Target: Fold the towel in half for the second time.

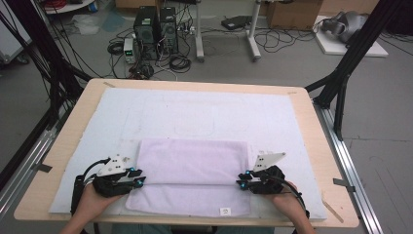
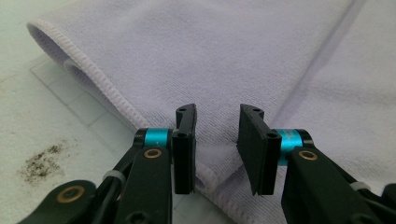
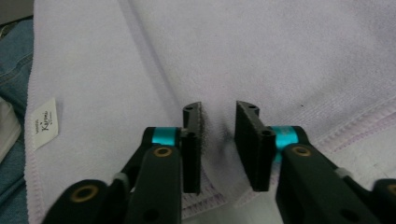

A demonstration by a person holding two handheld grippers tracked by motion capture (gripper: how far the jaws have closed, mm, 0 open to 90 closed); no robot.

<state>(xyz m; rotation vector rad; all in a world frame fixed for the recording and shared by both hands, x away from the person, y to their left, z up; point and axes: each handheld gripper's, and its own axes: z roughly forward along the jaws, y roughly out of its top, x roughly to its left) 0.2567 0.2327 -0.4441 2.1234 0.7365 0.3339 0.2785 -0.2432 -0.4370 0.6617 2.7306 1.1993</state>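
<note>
A lavender towel lies folded on the white mat, its upper layer ending in a fold line above the near strip. My left gripper sits at the towel's left edge, my right gripper at its right edge, both level with that fold line. In the left gripper view the left gripper is open, with the hemmed towel corner between and below the jaws. In the right gripper view the right gripper is open over the towel edge, where the cloth creases between the pads. A white label marks the near hem.
The mat covers most of the wooden table. A dark stain marks the mat left of the towel. The person's jeans show past the near edge. Computers and cables stand on the floor behind; black stands flank the table.
</note>
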